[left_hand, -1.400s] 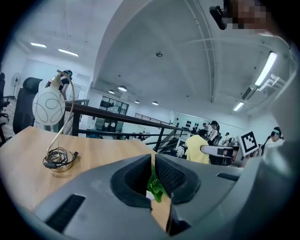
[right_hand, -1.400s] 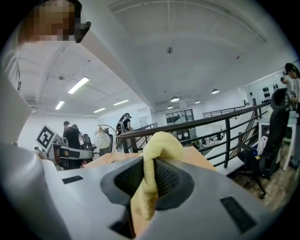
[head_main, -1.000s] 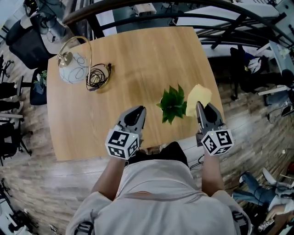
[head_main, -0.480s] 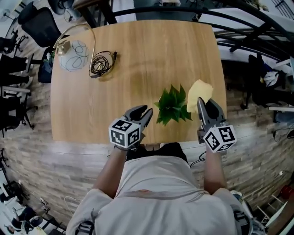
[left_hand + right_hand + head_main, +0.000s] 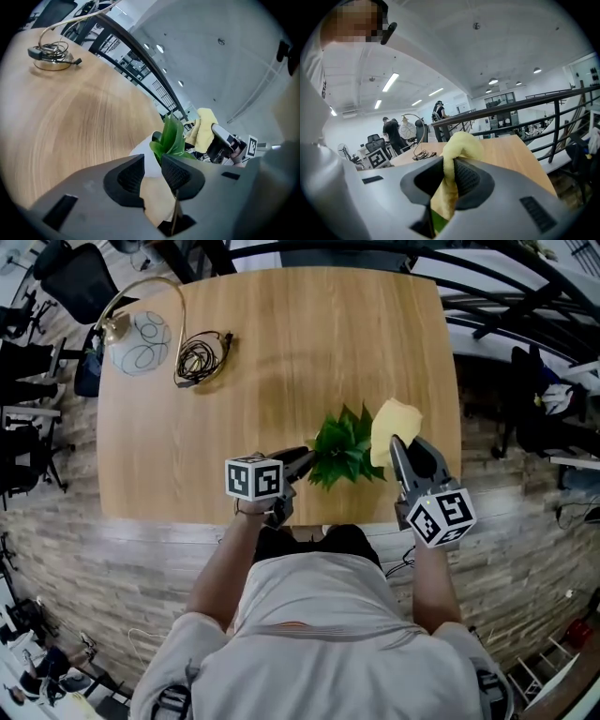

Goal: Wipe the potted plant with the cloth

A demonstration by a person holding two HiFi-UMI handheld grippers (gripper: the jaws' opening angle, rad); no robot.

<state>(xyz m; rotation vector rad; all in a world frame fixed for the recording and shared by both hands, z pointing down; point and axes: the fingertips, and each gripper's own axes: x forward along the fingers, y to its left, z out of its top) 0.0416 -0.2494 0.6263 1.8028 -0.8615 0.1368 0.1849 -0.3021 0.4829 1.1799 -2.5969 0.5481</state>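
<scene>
A small green plant (image 5: pixel 343 444) in a white pot (image 5: pixel 143 149) stands near the front edge of the wooden table (image 5: pixel 281 352). My left gripper (image 5: pixel 298 463) lies rolled on its side just left of the pot. Its jaws are opening, with only the table and the pot's side showing in the gap (image 5: pixel 153 164). The leaves (image 5: pixel 171 138) rise just beyond the tips. My right gripper (image 5: pixel 405 448) is to the plant's right, shut on a yellow cloth (image 5: pixel 392 426) that bunches up above the jaws (image 5: pixel 461 143) beside the leaves.
A globe lamp with a brass arc (image 5: pixel 136 329) and a coil of black cable (image 5: pixel 199 357) sit at the table's far left. A dark railing (image 5: pixel 506 296) runs past the right side. Office chairs (image 5: pixel 70 282) stand on the left. People (image 5: pixel 391 131) stand in the background.
My left gripper moved down and right toward the pot, rolled onto its side, and its jaws went from shut to apart. The right gripper with the cloth came slightly nearer the leaves.
</scene>
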